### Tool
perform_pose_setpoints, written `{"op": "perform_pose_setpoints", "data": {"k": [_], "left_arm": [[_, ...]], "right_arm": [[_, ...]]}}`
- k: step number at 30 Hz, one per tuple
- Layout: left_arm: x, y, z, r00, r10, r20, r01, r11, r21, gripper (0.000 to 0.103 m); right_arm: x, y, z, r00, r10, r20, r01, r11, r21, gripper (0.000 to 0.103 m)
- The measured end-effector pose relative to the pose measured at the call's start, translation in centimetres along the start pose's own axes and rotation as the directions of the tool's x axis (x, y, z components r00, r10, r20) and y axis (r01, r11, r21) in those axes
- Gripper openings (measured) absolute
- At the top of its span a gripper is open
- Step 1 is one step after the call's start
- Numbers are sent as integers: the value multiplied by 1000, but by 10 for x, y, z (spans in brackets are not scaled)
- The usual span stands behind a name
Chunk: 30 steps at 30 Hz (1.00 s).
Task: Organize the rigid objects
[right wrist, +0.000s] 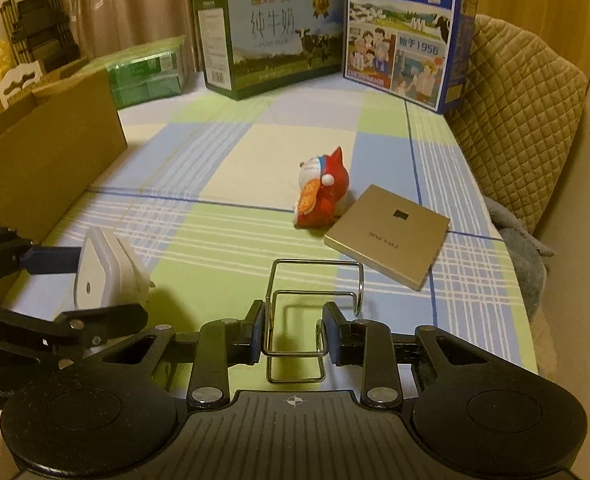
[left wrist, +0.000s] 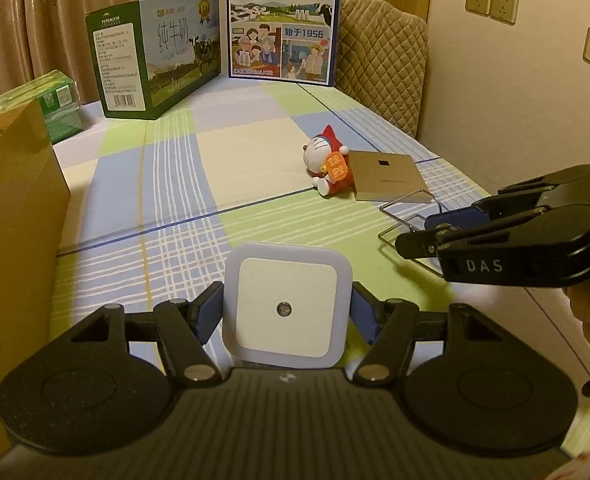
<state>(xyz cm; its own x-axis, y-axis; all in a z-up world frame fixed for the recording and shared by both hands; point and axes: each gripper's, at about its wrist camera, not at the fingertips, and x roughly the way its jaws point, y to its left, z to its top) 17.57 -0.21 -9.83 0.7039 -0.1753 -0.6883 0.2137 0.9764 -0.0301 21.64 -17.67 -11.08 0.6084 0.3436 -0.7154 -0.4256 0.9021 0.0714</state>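
The night light (left wrist: 287, 309), a white square with a small sensor at its centre, is held face-up by the left gripper (left wrist: 287, 318), whose blue-padded fingers (left wrist: 208, 314) are clamped on its two sides above the checked cloth of the tabletop (left wrist: 167, 200). In the right wrist view the same night light (right wrist: 105, 272) is seen from the side at the left edge, with its plug end turned toward the cloth.

Just beside it, the wire holder (right wrist: 313, 312) is pinched by the right gripper (right wrist: 295, 336): its fingers (right wrist: 257, 336) are closed on the near loop of bent wire, while the far loop is seen raised toward the gold box. From the left wrist camera the right gripper (left wrist: 427, 234) is seen coming in from the right, with the wire holder (left wrist: 405, 216) at its tips.

Farther out, a flat gold box (right wrist: 387, 236) is laid on the tabletop (right wrist: 223, 240), and a red-and-white cat figurine (right wrist: 322, 196) is placed right against its far-left corner. To the left a brown cardboard box (right wrist: 51, 160) is stood, with a green pack (right wrist: 147, 72) behind it.

At the far edge two milk cartons are lined up before the curtain: a green one (right wrist: 273, 36) and a blue one (right wrist: 409, 28). A quilted cushion (right wrist: 523, 120) is seen at the right.
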Motion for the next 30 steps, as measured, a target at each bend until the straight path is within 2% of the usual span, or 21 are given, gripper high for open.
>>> {"op": "perform_pose_setpoints", "data": {"k": [5, 11, 21, 30], "left_arm": [[-20, -3, 4, 1000, 7, 12, -7, 1000, 0, 62], [-54, -4, 13, 999, 25, 37, -26, 1000, 2, 62], [-126, -1, 22, 995, 42, 87, -40, 999, -25, 62], [-181, 16, 18, 990, 62, 128, -59, 998, -30, 62]], "right_arm": [[-22, 10, -2, 999, -3, 34, 2, 1000, 17, 27], [-61, 14, -3, 998, 10, 59, -16, 995, 100, 27], [-132, 43, 3, 993, -9, 116, -4, 993, 115, 27], [-163, 85, 7, 989, 22, 146, -35, 996, 86, 27]]}}
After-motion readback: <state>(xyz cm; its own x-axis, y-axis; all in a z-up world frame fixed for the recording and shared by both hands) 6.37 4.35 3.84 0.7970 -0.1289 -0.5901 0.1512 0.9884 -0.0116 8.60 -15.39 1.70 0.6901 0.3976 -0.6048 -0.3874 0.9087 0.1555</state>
